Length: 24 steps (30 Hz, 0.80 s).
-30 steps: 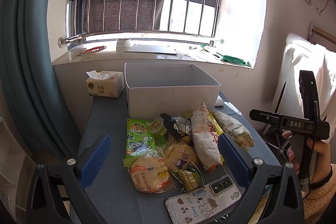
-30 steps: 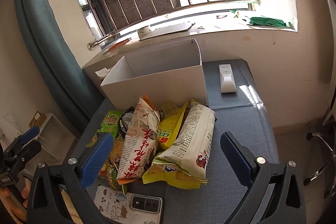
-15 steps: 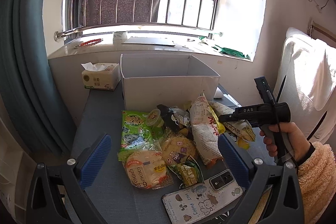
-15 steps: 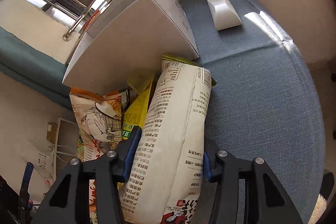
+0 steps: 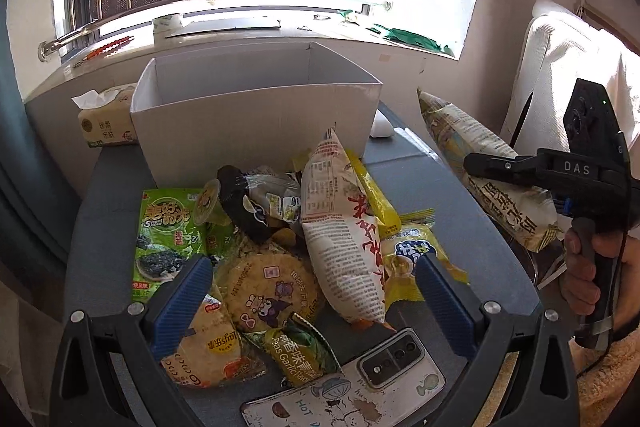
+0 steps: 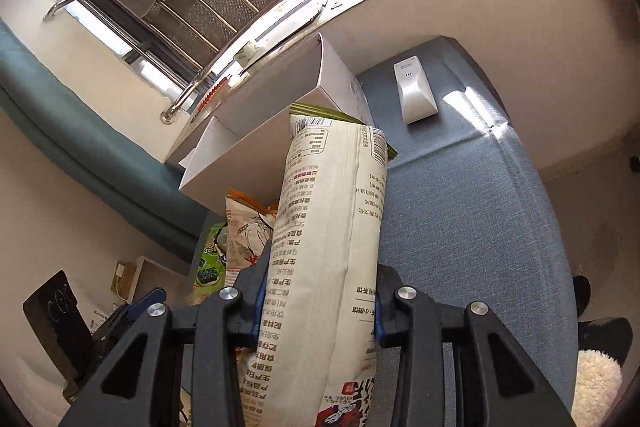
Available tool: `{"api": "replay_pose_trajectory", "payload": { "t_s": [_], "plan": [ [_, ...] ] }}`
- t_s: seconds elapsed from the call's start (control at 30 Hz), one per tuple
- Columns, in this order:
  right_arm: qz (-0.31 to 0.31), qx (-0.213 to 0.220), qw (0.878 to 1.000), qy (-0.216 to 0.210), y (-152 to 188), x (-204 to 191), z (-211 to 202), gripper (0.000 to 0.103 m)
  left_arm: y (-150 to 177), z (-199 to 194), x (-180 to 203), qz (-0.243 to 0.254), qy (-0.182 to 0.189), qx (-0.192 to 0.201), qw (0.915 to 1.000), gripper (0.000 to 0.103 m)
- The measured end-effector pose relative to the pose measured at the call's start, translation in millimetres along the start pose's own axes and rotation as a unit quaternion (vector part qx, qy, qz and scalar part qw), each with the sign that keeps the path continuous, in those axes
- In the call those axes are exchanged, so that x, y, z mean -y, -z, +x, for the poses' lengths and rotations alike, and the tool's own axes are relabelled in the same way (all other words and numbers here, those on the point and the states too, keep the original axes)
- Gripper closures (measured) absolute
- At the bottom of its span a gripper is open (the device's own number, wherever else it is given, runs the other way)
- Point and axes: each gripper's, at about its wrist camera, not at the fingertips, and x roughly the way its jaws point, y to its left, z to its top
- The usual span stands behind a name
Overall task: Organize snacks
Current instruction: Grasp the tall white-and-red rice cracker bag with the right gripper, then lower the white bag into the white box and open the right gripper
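My right gripper [image 6: 320, 303] is shut on a long cream snack bag [image 6: 332, 235] and holds it lifted above the blue table, to the right of the pile; the bag [image 5: 480, 163] and gripper [image 5: 520, 167] also show in the left wrist view. My left gripper [image 5: 312, 291] is open over a pile of snacks: a white-and-red bag [image 5: 344, 227], a green seaweed pack [image 5: 168, 231], a round cracker pack [image 5: 268, 287] and yellow packs [image 5: 412, 251]. An open white cardboard box [image 5: 256, 123] stands behind the pile.
A phone in a cartoon case [image 5: 360, 387] lies at the table's front edge. A tissue box [image 5: 106, 123] stands left of the cardboard box. A white remote [image 6: 414, 95] lies on the table's right side. A windowsill runs behind; a chair with a white cover [image 5: 560, 75] is at right.
My right gripper has closed on the cream bag and lifted it off the pile to the right. My left gripper has moved in closer over the snacks.
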Motion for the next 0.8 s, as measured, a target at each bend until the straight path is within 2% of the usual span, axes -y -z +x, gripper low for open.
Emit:
{"api": "replay_pose_trajectory", "payload": {
  "t_s": [0.1,0.23,0.37,0.43,0.47,0.5,0.6,0.67,0.8],
  "plan": [
    [0.000,0.034,0.999,-0.007,11,-3,-28,0.062,-8,33,13,0.009,-0.022,-0.039,0.9990,0.000],
    [-0.007,0.066,0.998,-0.012,28,-8,-54,0.062,-15,65,23,0.011,-0.039,-0.061,0.9973,0.000],
    [-0.013,0.077,0.997,-0.013,43,-7,-70,0.062,-19,88,25,0.012,-0.068,-0.081,0.9943,0.002],
    [-0.013,0.076,0.997,-0.013,47,-5,-70,0.062,-18,91,24,0.016,-0.072,-0.077,0.9943,0.028],
    [-0.011,0.074,0.997,-0.013,49,-4,-70,0.062,-17,91,22,0.012,-0.052,-0.082,0.9952,0.053],
    [-0.011,0.071,0.997,-0.014,51,-4,-69,0.062,-16,89,19,0.003,-0.038,-0.082,0.9959,0.059],
    [-0.010,0.063,0.998,-0.018,55,-2,-62,0.062,-10,69,13,-0.004,-0.020,-0.053,0.9984,0.062],
    [-0.010,0.059,0.998,-0.021,56,-3,-58,0.062,-6,48,5,-0.018,0.025,-0.033,0.9990,0.062],
    [-0.022,0.054,0.998,-0.025,53,-11,-48,0.062,-9,5,-19,-0.054,0.068,0.014,0.9961,0.062]
  ]
}}
